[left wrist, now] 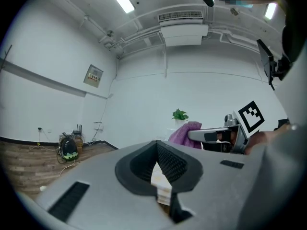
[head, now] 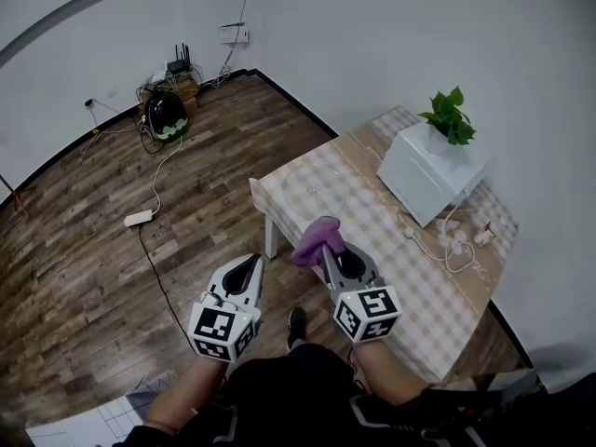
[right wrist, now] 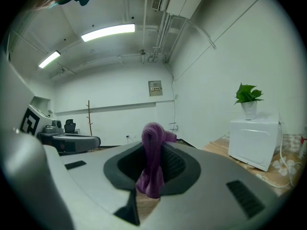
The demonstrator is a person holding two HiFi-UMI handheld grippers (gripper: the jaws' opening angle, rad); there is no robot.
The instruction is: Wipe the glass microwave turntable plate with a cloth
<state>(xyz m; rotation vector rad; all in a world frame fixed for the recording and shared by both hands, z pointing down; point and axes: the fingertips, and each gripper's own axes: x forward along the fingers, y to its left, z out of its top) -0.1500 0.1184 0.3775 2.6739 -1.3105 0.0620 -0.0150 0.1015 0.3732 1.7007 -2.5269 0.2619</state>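
While the right claw (head: 328, 250) is clenched on a purple cloth (head: 315, 240) that bunches above its tips and hangs below them, the left claw (head: 251, 263) is closed on nothing. Both hover at the near end of the checked desk (head: 414, 291). The glass turntable plate (head: 317, 191) lies flat on it, touched by neither claw.
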